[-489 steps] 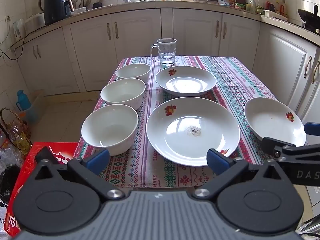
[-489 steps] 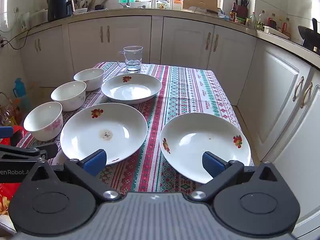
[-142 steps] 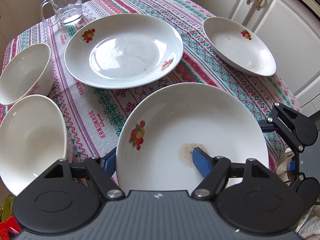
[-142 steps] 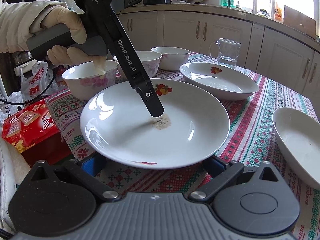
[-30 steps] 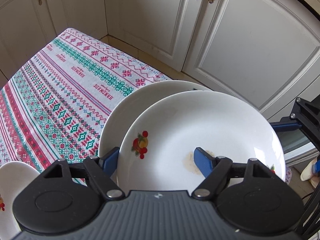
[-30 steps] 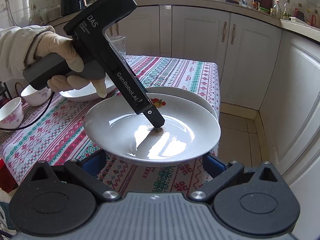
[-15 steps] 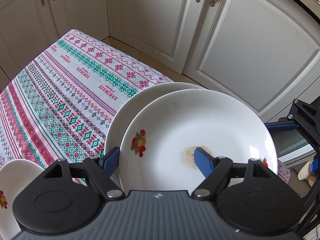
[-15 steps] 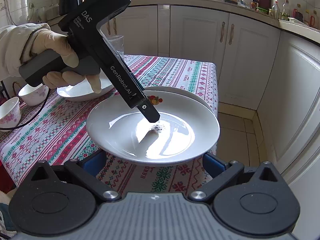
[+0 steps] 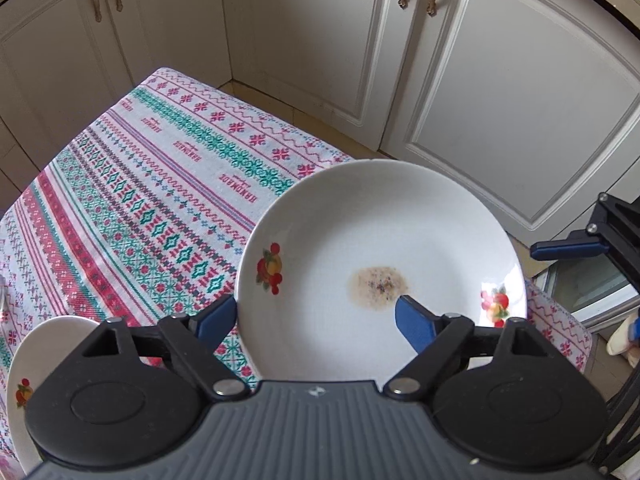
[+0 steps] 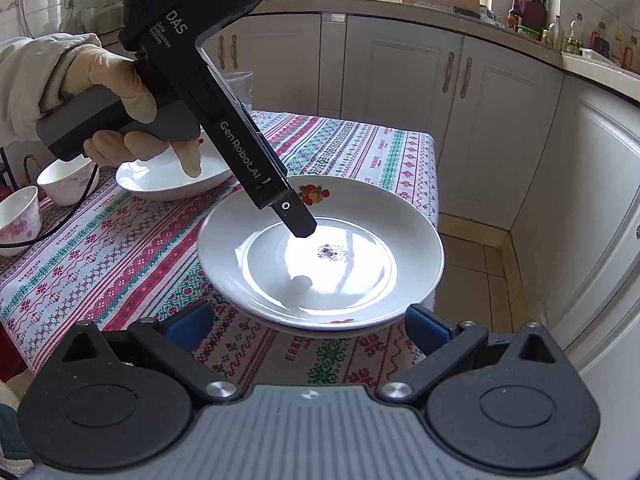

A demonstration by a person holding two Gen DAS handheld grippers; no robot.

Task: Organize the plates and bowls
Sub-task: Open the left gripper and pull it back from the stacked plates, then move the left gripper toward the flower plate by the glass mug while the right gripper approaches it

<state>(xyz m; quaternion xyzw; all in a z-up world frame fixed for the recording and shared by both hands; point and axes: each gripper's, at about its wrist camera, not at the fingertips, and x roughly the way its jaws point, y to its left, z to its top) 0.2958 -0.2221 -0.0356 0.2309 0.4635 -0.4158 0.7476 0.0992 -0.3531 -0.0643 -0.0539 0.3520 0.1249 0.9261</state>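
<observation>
Plate [image 9: 360, 240] now set down on other plate; left tool [image 9: 316, 320] spread, right tool [image 10: 308, 326] spread.

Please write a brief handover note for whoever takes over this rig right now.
Left gripper: open, hovering over the stained plate, its finger clear of the surface.
Right gripper: open and empty, at the table's near edge.
Done: the stained plate lies at the table corner, apparently on top of another plate.
Elsewhere: a third plate, one bowl and a second bowl stand separately farther left.
Left to do: probably stack the third plate and nest the bowls.
</observation>
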